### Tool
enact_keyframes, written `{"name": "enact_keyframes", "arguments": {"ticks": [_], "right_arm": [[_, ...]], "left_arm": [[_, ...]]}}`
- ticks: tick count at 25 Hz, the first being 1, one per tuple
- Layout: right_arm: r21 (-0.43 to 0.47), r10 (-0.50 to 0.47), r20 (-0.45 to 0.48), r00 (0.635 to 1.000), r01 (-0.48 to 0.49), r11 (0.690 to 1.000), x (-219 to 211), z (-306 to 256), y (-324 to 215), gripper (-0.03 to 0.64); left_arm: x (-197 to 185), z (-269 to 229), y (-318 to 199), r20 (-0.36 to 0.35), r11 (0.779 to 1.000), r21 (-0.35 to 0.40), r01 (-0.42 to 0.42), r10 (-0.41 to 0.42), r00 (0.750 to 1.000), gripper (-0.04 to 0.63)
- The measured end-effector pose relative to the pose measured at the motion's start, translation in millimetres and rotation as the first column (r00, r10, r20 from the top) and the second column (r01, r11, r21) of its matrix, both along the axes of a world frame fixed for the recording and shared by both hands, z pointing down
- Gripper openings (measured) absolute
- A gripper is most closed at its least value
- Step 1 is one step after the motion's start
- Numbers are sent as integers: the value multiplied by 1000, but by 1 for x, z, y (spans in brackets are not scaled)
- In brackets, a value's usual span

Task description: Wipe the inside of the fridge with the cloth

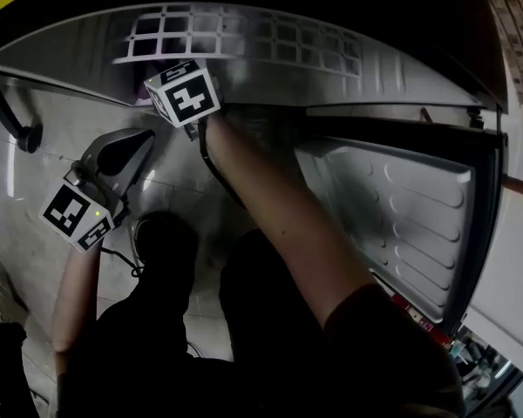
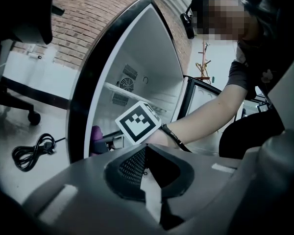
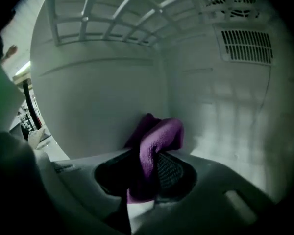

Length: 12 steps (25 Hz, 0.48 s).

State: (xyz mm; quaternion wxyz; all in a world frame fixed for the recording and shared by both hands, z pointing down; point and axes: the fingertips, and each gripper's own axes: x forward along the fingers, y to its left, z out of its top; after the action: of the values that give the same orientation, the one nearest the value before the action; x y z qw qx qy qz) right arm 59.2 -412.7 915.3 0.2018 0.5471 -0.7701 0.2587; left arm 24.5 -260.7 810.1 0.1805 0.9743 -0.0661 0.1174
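Observation:
My right gripper (image 3: 148,173) is inside the fridge, shut on a purple cloth (image 3: 158,142). The cloth bulges out of the jaws close to the white back wall (image 3: 103,102), near the corner. In the head view the right gripper's marker cube (image 1: 183,94) sits under the wire shelf (image 1: 244,35), with a sliver of cloth (image 1: 144,101) beside it. My left gripper (image 1: 138,143) hangs outside the fridge at lower left, shut with nothing between its pads (image 2: 130,166). From there it sees the cube (image 2: 139,123) and the cloth (image 2: 96,134).
The fridge door (image 1: 401,225) stands open at the right. Vent grilles (image 3: 246,45) are on the back wall, at the upper right. A coiled black cable (image 2: 32,152) lies on the floor, with a chair base (image 2: 19,106) left of the fridge.

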Motion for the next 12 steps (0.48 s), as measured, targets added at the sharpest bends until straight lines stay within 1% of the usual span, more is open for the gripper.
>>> {"name": "enact_keyframes", "arguments": {"ticks": [2, 3, 5, 7, 9, 12], "right_arm": [[-15, -3, -56, 998, 2, 1000, 11, -1, 4, 78], [-33, 10, -77, 997, -12, 999, 20, 0, 8, 77], [-84, 67, -108, 992, -76, 994, 45, 5, 20, 77], [-120, 140, -127, 982, -155, 981, 74, 7, 31, 77], [-125, 199, -145, 969, -217, 968, 101, 7, 39, 78], [-115, 260, -169, 951, -281, 953, 135, 5, 51, 78]], "left_arm": [[0, 2, -1, 4, 1000, -4, 3, -3, 1000, 17], [2, 1, 0, 3, 1000, -2, 1, -1, 1000, 17], [6, 0, 1, 0, 1000, 7, -7, 7, 1000, 17], [12, -1, 2, -5, 1000, 13, -15, 15, 1000, 17], [18, -1, 3, -11, 1000, 16, -20, 20, 1000, 17], [26, -4, 7, -16, 999, 25, -31, 32, 999, 17]]}}
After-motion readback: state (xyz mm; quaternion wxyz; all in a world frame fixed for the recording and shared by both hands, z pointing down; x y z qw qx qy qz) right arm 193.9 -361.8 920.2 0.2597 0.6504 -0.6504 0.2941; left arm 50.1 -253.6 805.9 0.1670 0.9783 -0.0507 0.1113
